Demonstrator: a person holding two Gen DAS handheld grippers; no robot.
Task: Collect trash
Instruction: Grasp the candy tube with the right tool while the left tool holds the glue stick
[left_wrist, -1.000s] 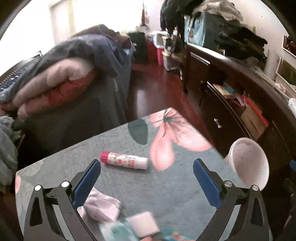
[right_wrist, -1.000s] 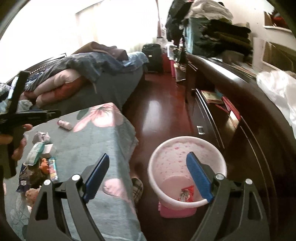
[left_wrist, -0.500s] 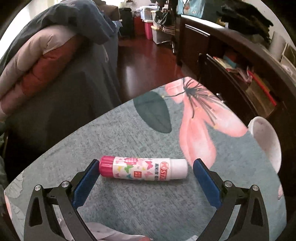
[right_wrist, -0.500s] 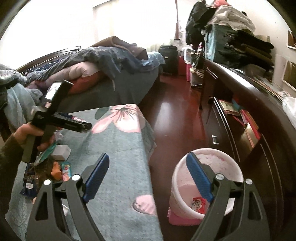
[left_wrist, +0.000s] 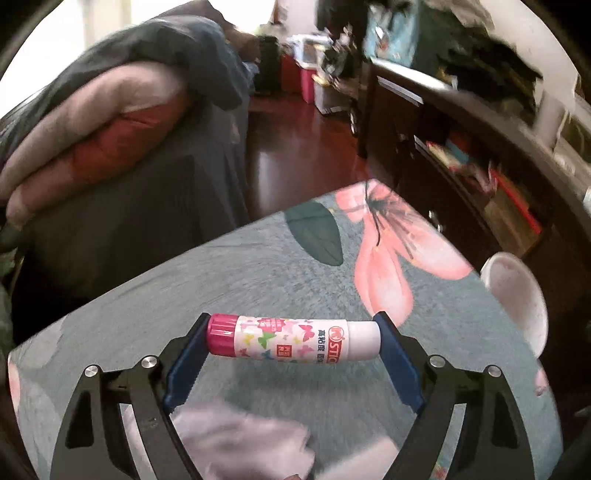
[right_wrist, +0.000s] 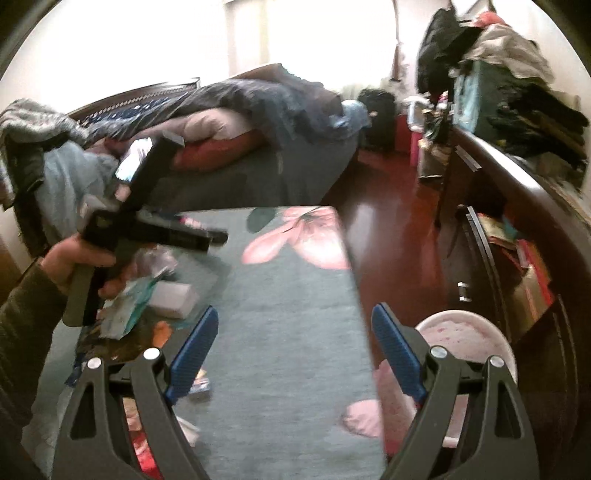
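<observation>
We see one glue stick (left_wrist: 293, 340) pinched lengthwise between the two blue pads of the left gripper (left_wrist: 291, 341), its pink cap against the left pad and its white end against the right one. It hangs just above the grey-green floral cloth (left_wrist: 258, 273) of the table, and whether it touches the cloth we cannot quite tell through the blur. Below it, between the gripper's arms, lies one pale crumpled tissue (left_wrist: 240, 439).

From the right wrist view, the right gripper (right_wrist: 293, 354) stands wide, with nothing between its pads, over the near part of the same cloth. One pink wastebasket (right_wrist: 469, 332) sits on the floor just beside the table's right edge. At the table's left edge lies a heap of wrappers (right_wrist: 147, 306) with one white box (right_wrist: 173, 299) among them; the pieces are too smeared for us to count. One hand (right_wrist: 77, 262) grips the left gripper's handle above that heap.
</observation>
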